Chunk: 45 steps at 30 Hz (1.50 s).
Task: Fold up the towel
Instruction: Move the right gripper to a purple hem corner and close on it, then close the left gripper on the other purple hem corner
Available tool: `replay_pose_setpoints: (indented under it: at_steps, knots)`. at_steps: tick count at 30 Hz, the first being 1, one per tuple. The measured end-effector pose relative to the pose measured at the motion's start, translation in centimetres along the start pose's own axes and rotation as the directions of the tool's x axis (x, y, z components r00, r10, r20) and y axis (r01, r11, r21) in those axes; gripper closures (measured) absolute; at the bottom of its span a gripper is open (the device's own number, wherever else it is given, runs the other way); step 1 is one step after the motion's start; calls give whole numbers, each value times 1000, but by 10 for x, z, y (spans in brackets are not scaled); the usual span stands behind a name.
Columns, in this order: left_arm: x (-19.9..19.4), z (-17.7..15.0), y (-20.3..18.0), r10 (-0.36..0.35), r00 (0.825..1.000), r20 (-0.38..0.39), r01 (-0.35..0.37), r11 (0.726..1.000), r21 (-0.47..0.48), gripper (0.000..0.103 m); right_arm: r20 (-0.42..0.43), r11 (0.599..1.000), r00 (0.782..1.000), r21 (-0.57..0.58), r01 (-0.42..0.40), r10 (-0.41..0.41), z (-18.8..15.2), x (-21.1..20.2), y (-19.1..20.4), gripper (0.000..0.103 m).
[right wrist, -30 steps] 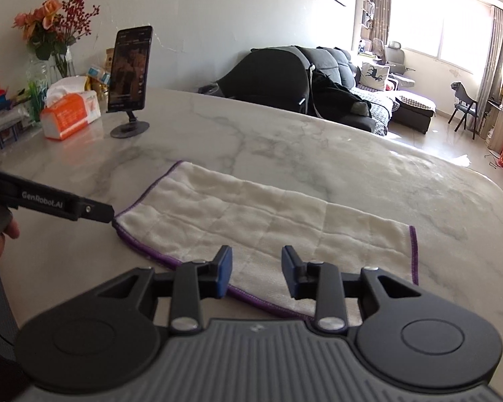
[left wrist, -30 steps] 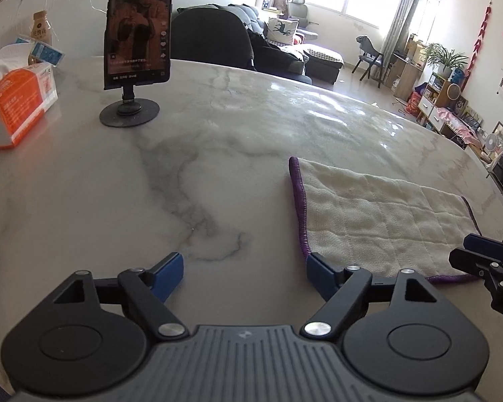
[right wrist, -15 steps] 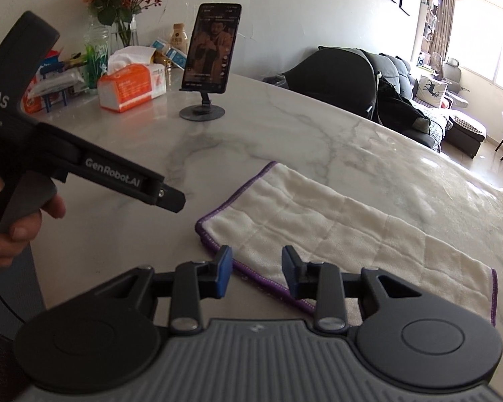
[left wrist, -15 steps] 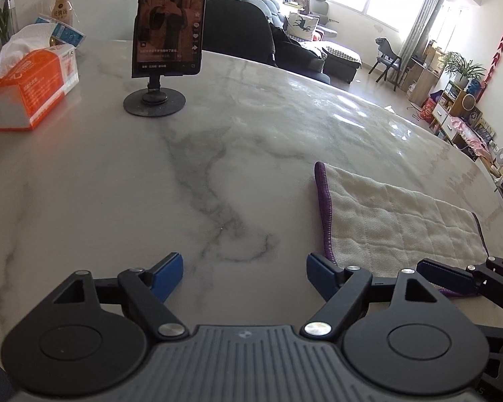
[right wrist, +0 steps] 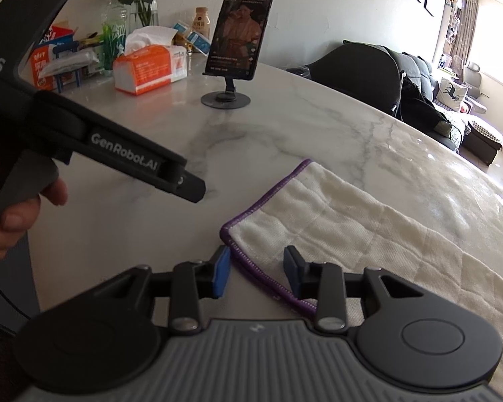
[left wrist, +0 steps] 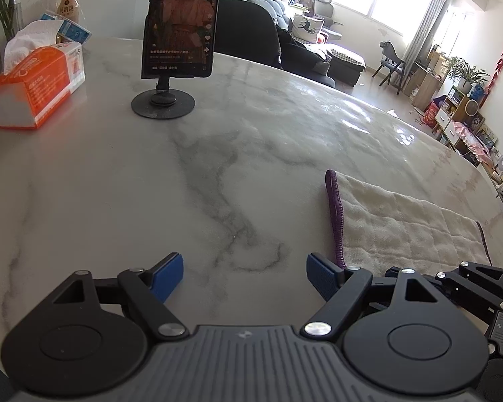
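A cream towel point(left wrist: 402, 227) with purple trim lies flat, folded into a long strip, on the marble table point(left wrist: 218, 174). My left gripper point(left wrist: 246, 269) is open over bare marble just left of the towel's short purple edge, its right pad close beside that edge. My right gripper point(right wrist: 256, 268) hovers at the towel's point(right wrist: 369, 227) near-left corner. Its jaws are opening, the purple-edged corner lies between them, and the pads do not press on it. The right gripper's black linkage point(left wrist: 469, 284) shows at the left wrist view's lower right.
A phone on a round stand point(left wrist: 181, 23) and an orange tissue box point(left wrist: 37, 87) stand at the far left of the table. Bottles, cartons and a flower vase point(right wrist: 141, 6) crowd the wall side. A hand point(right wrist: 16, 221) holds the left tool's black body point(right wrist: 127, 154).
The right gripper has travelled left along the towel's near edge to its near-left corner and now sits close beside the left gripper. The left gripper stayed nearly in place.
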State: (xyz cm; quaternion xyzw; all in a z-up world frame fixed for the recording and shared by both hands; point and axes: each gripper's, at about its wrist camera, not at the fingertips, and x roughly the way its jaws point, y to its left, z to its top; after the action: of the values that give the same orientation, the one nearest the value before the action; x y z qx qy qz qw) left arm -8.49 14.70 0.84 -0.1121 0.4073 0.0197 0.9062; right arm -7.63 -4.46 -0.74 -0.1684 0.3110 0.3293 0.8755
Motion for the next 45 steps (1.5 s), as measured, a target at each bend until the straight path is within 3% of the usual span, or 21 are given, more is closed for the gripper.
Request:
replay_pose_setpoints:
  at_steps: [15, 18, 23, 29, 35, 39, 42, 45]
  knots:
    - [4, 2, 1, 12, 1000, 9, -12, 1000, 8, 21, 15, 1000, 1000, 5, -19, 19, 1, 5, -2, 65]
    - [4, 2, 1, 14, 1000, 9, -14, 1000, 12, 21, 18, 1000, 1000, 12, -14, 14, 1, 5, -2, 70]
    - [4, 4, 3, 6, 1000, 5, -6, 1000, 0, 20, 27, 1000, 1000, 28, 12, -13, -1, 5, -5, 93]
    - [8, 16, 10, -65, 998, -27, 63, 996, -65, 20, 48, 992, 999, 129, -5, -1, -6, 1, -19, 96]
    - [30, 39, 12, -262, 961, -82, 242, 949, -200, 20, 70, 981, 997, 193, -29, 16, -10, -4, -27, 96]
    - [44, 50, 2, -306, 947, -98, 279, 935, -218, 20, 89, 973, 996, 226, -48, 29, -10, -8, -33, 96]
    - [56, 58, -4, -372, 920, -125, 331, 906, -264, 20, 97, 970, 995, 238, -57, 35, -9, -10, -36, 96]
    - [68, 63, -5, -451, 882, -139, 386, 859, -337, 20, 100, 968, 994, 243, -60, 36, -10, -11, -38, 96]
